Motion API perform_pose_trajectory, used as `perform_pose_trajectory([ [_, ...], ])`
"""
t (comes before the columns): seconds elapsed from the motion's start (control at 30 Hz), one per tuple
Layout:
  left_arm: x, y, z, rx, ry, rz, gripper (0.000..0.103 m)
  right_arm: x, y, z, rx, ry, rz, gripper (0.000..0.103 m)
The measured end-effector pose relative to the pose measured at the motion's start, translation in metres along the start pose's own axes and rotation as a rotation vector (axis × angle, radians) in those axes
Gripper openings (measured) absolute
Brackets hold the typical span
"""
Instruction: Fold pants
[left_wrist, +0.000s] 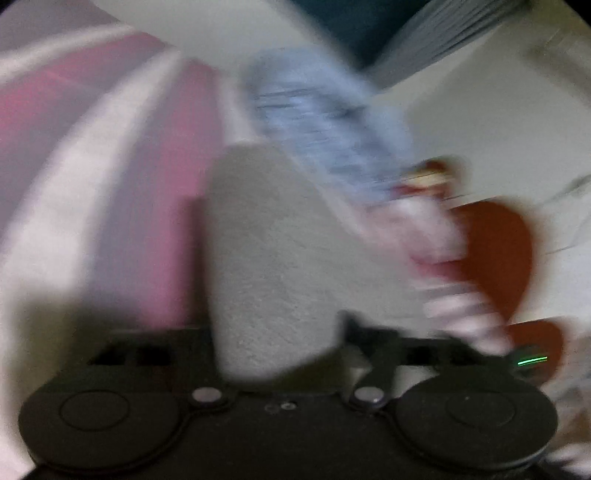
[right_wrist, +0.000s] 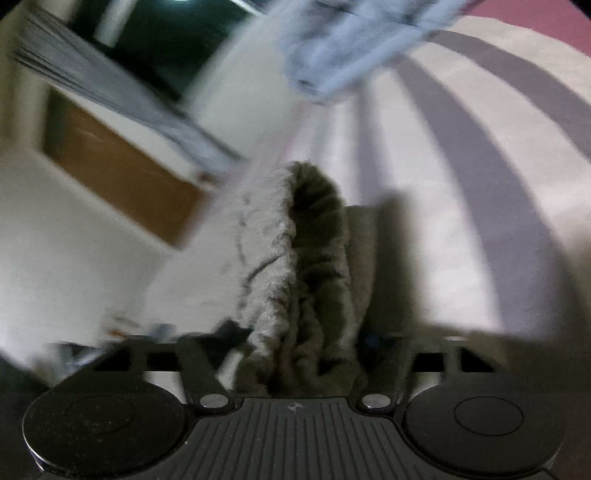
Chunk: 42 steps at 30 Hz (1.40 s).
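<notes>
Running lengthwise away from camera, grey pants (right_wrist: 306, 280).

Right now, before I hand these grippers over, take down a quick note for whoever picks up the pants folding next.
Left gripper: grey pants stand between its fingers, but blur hides whether it is clamped.
Right gripper: a gathered edge of the pants, likely the waistband, sits between its fingers; grip also unclear.
The pants look bunched above the striped sheet, not laid flat. A blue cloth lies further along.
Done: no fold visible.
Left: spread them flat, then fold.
</notes>
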<state>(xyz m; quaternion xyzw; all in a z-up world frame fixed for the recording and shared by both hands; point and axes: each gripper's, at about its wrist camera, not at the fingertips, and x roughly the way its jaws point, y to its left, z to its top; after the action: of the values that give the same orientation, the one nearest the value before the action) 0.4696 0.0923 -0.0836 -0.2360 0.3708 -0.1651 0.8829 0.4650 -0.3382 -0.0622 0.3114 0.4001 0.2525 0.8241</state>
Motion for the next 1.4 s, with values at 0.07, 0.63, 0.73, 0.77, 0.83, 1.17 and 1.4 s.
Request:
perform_pose_trajectory([
  [0.07,0.011,-0.002,-0.014,0.143,-0.018,0.169,0.098,0.009,-0.008,-0.001,-0.009,-0.004,-0.040,0.085],
  [0.63,-0.153,-0.007,-0.139,0.203,-0.195,0.411,0.097,-0.133,0.032,-0.125,-0.290,-0.232,-0.369,0.103],
  [0.73,-0.187,-0.024,-0.164,0.171,-0.252,0.366,0.097,-0.152,0.050,-0.168,-0.328,-0.288,-0.392,0.103],
  [0.77,-0.194,-0.030,-0.169,0.166,-0.265,0.350,0.097,-0.158,0.058,-0.181,-0.337,-0.301,-0.390,0.103],
  [0.83,-0.211,-0.047,-0.183,0.185,-0.269,0.289,0.097,-0.167,0.071,-0.197,-0.371,-0.320,-0.397,0.103],
  [1.17,-0.259,-0.128,-0.267,0.397,-0.373,0.235,0.097,-0.219,0.147,-0.324,-0.564,-0.419,-0.370,0.103],
  [1.4,-0.290,-0.152,-0.305,0.432,-0.409,0.237,0.097,-0.238,0.174,-0.373,-0.607,-0.498,-0.344,0.103],
])
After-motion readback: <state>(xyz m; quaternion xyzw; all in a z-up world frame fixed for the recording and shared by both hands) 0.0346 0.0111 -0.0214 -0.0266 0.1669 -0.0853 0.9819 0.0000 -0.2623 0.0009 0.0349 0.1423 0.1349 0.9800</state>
